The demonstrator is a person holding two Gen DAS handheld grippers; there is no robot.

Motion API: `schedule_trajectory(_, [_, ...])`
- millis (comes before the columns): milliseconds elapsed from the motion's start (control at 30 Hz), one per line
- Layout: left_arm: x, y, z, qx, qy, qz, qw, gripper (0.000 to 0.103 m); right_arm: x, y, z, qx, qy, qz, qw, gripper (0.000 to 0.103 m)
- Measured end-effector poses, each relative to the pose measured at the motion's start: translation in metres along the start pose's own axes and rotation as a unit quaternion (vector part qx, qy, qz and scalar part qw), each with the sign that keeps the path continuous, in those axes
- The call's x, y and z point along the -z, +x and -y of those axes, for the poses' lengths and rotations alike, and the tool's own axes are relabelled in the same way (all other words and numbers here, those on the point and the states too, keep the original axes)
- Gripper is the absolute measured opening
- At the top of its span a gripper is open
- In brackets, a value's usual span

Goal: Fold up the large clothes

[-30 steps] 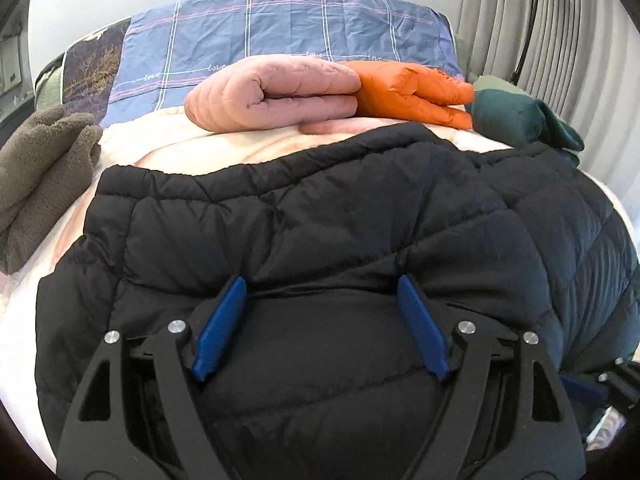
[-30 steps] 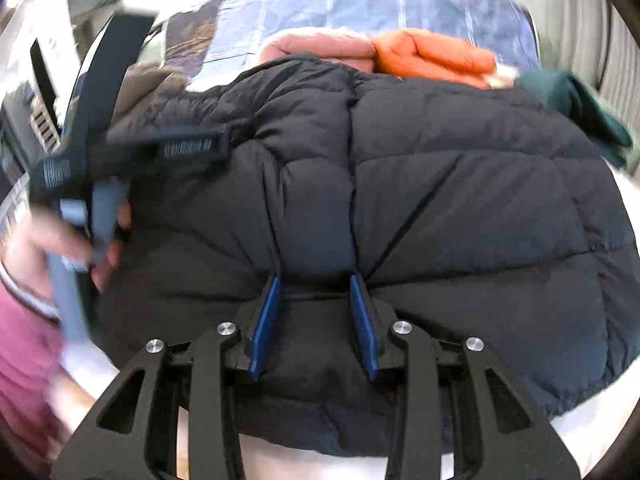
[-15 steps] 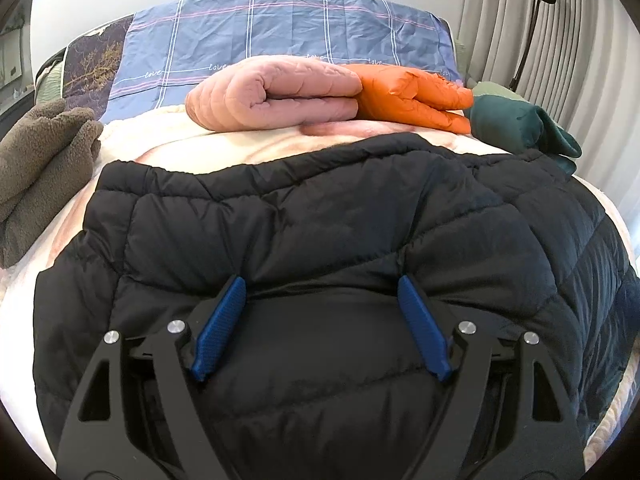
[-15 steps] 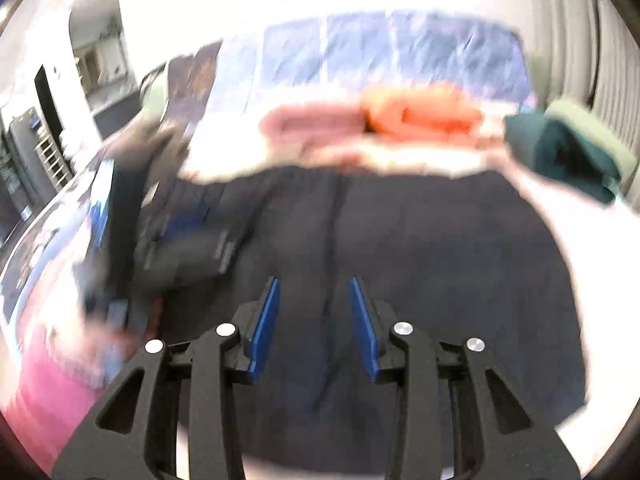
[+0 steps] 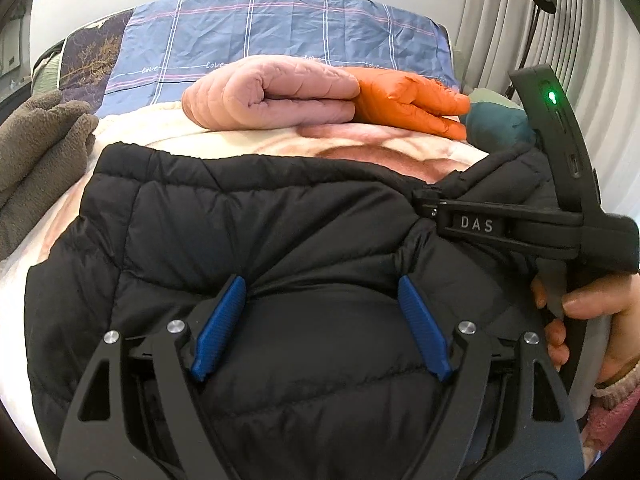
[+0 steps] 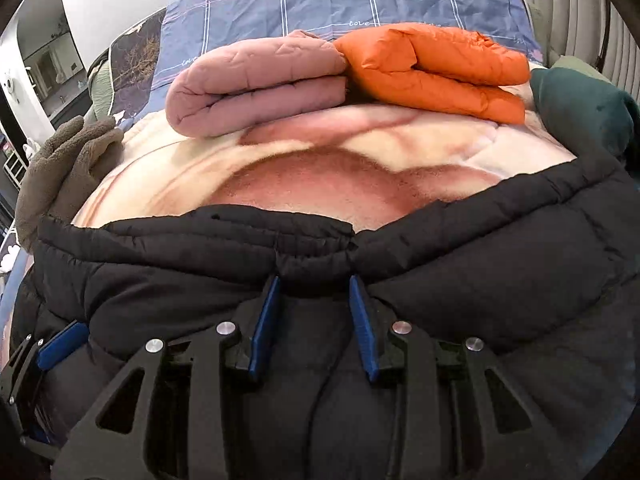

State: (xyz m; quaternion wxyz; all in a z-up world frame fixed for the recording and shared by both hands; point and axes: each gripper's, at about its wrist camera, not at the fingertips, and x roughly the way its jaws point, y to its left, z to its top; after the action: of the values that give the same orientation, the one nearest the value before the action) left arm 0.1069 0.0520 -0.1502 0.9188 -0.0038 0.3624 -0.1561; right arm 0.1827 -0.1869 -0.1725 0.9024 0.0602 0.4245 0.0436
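A black puffer jacket [image 5: 260,220] lies spread over the bed's cream and pink blanket [image 5: 280,144]. My left gripper [image 5: 320,284] stands wide, its blue pads pressed into a thick bulge of the jacket, with creases running from the fingertips. In the left wrist view my right gripper [image 5: 426,200] reaches in from the right, held by a hand [image 5: 592,320], with its tip on the jacket's raised edge. In its own view the right gripper [image 6: 314,282] pinches a puckered fold of the jacket [image 6: 500,280] just behind the hem. One blue pad of the left gripper [image 6: 64,344] shows low on the left.
Folded clothes line the far side: a pink quilted one [image 6: 256,84], an orange one [image 6: 432,68] and a dark green one [image 6: 580,108]. A brown fleece [image 6: 64,168] lies at the left. A blue plaid pillow [image 5: 280,32] and a curtain [image 5: 500,20] stand behind.
My right gripper has swept quickly across the jacket with its fold and now shows at the right of the left wrist view. The left gripper has stayed where it was.
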Motion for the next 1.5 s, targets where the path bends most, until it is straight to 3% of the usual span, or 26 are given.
schedule_trajectory(100, [-0.003, -0.008, -0.003, -0.003, -0.004, -0.002, 1.0, 0.079, 0.005, -0.002, 0.001, 0.001, -0.005, 0.007, 1.0, 0.037])
schedule_trajectory(200, [-0.005, -0.04, -0.018, 0.01, -0.021, 0.02, 0.9995, 0.079, 0.007, -0.007, 0.003, -0.002, -0.008, 0.012, 1.0, 0.037])
schedule_trajectory(367, [-0.001, -0.093, -0.089, -0.026, -0.082, 0.051, 0.995, 0.08, 0.008, -0.008, 0.003, 0.0, -0.011, 0.014, 1.0, 0.037])
schedule_trajectory(433, [0.008, -0.094, -0.121, -0.025, -0.119, 0.033, 0.992, 0.08, 0.009, -0.008, 0.002, 0.002, -0.013, 0.015, 1.0, 0.037])
schedule_trajectory(500, [0.017, -0.083, -0.144, 0.019, -0.149, 0.003, 0.9886, 0.08, 0.009, -0.008, 0.001, 0.003, -0.013, 0.016, 1.0, 0.037])
schedule_trajectory(600, [0.036, -0.053, -0.164, 0.116, -0.199, -0.053, 0.9718, 0.081, 0.009, -0.008, 0.001, 0.004, -0.013, 0.015, 1.0, 0.037])
schedule_trajectory(667, [0.042, -0.044, -0.165, 0.15, -0.209, -0.056, 0.9647, 0.081, 0.009, -0.008, 0.002, 0.003, -0.013, 0.015, 1.0, 0.037])
schedule_trajectory(767, [0.038, -0.038, -0.162, 0.185, -0.207, -0.054, 0.9591, 0.08, 0.009, -0.008, 0.001, 0.002, -0.012, 0.015, 1.0, 0.037])
schedule_trajectory(800, [0.038, -0.037, -0.158, 0.195, -0.207, -0.056, 0.957, 0.068, 0.009, -0.008, 0.001, 0.001, -0.011, 0.015, 1.0, 0.037])
schedule_trajectory(833, [0.036, -0.038, -0.156, 0.202, -0.205, -0.056, 0.956, 0.046, 0.009, -0.008, 0.002, 0.001, -0.011, 0.015, 1.0, 0.037])
schedule_trajectory(900, [0.03, -0.042, -0.15, 0.209, -0.194, -0.053, 0.9571, 0.029, 0.009, -0.008, 0.002, 0.0, -0.01, 0.014, 1.0, 0.037])
schedule_trajectory(933, [0.024, -0.048, -0.144, 0.201, -0.179, -0.049, 0.9619, 0.024, 0.009, -0.008, 0.002, -0.001, -0.01, 0.013, 1.0, 0.037])
schedule_trajectory(1100, [-0.023, -0.085, -0.109, 0.188, -0.113, -0.033, 0.9752, 0.019, 0.005, -0.01, 0.007, -0.017, -0.004, 0.006, 1.0, 0.038])
schedule_trajectory(1333, [-0.087, -0.121, -0.043, 0.197, -0.036, -0.044, 0.9787, 0.02, 0.0, -0.036, 0.025, -0.07, 0.019, -0.017, 0.997, 0.041])
schedule_trajectory(1500, [-0.111, -0.118, -0.007, 0.163, -0.019, -0.073, 0.9837, 0.02, 0.013, -0.075, 0.031, -0.13, 0.025, 0.004, 0.991, 0.042])
